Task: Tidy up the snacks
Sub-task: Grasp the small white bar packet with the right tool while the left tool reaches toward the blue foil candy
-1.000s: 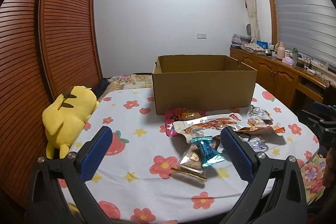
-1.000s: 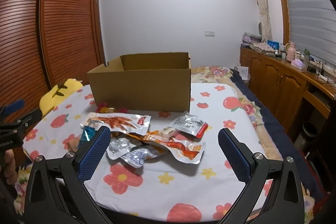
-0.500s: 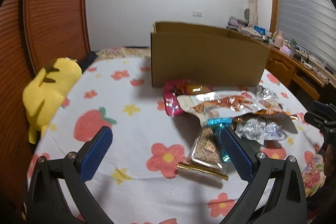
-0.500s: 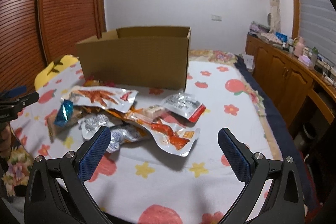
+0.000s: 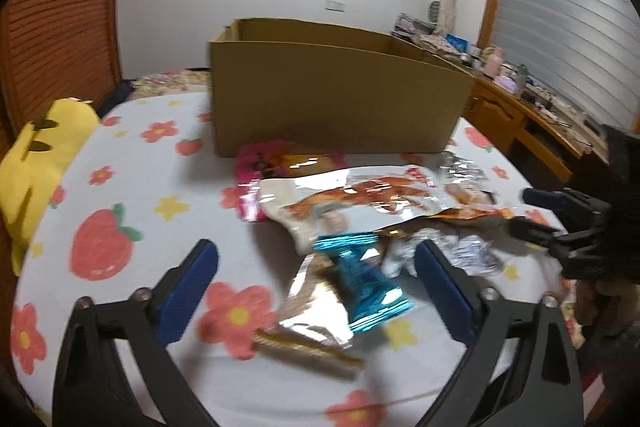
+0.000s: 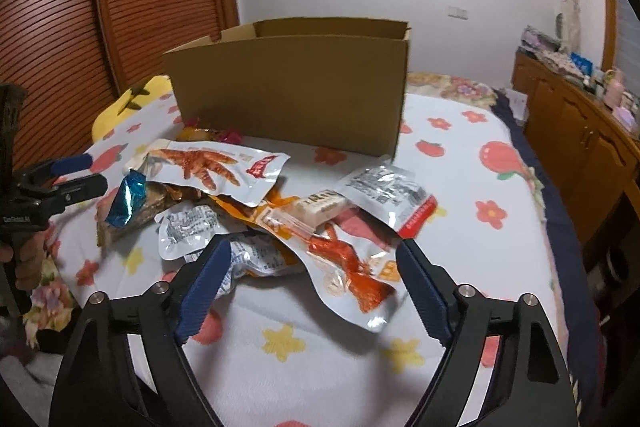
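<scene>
While both claws hang over the snack pile (image 6: 280, 203) on the flowery bed sheet (image 5: 132, 211), neither pinches anything. The left claw (image 5: 316, 265) is spread but closing, with the teal packet (image 5: 362, 281) in the gap between its pads. The right claw (image 6: 314, 267) is also narrowing, around the orange chicken-feet pouch (image 6: 344, 267). The cardboard box (image 6: 288, 87) sits open just behind the pile.
</scene>
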A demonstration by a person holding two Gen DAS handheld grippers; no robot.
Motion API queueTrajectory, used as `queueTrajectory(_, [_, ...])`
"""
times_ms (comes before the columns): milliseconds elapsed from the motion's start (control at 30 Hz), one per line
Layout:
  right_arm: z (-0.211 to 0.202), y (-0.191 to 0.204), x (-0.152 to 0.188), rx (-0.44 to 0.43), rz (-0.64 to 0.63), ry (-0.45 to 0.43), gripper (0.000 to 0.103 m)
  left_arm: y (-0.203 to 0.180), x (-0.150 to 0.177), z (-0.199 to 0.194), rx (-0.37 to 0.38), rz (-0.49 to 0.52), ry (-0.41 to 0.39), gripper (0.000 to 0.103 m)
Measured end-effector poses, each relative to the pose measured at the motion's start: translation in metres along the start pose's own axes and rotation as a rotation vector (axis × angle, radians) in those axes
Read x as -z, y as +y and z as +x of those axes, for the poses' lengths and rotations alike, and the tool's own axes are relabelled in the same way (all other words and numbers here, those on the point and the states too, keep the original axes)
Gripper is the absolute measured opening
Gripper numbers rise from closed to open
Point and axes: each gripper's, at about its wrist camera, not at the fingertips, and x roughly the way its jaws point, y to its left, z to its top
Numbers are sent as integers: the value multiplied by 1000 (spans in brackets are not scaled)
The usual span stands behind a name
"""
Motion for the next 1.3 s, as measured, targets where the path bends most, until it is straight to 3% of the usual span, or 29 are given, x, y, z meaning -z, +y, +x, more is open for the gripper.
queueTrajectory(167, [17, 3, -7, -32, -52, 52, 74, -8, -3, 20, 49, -14, 74, 59])
queueTrajectory(233, [23, 1, -10, -50, -63, 76, 68, -10, -1, 23, 49, -19, 84, 52])
queueTrajectory(567, [31, -7, -28, -145, 5, 95, 65, -16, 1, 30, -3, 35, 100, 47])
queueTrajectory(667, [38, -9, -33, -149, 51, 102, 65, -16, 2, 29, 4, 45, 104, 37])
queueTrajectory(800, [48, -15, -37, -141, 116, 127, 64, -15, 6, 25, 10, 48, 104, 37])
queueTrajectory(933, [57, -19, -36, -123, 157, 158, 56, -14, 10, 21, 14, 49, 99, 39])
queueTrajectory(1033, [63, -20, -33, -123, 176, 177, 49, -12, 11, 19, 22, 43, 95, 40])
queueTrajectory(1100, [65, -21, -32, -119, 187, 179, 39, -12, 12, 18, 22, 36, 97, 40])
queueTrajectory(1200, [65, -25, -30, -116, 203, 181, 28, -9, 12, 14, 14, 28, 94, 55])
queueTrajectory(1300, [62, -27, -28, -111, 206, 174, 24, -5, 12, 9, 12, 13, 85, 57])
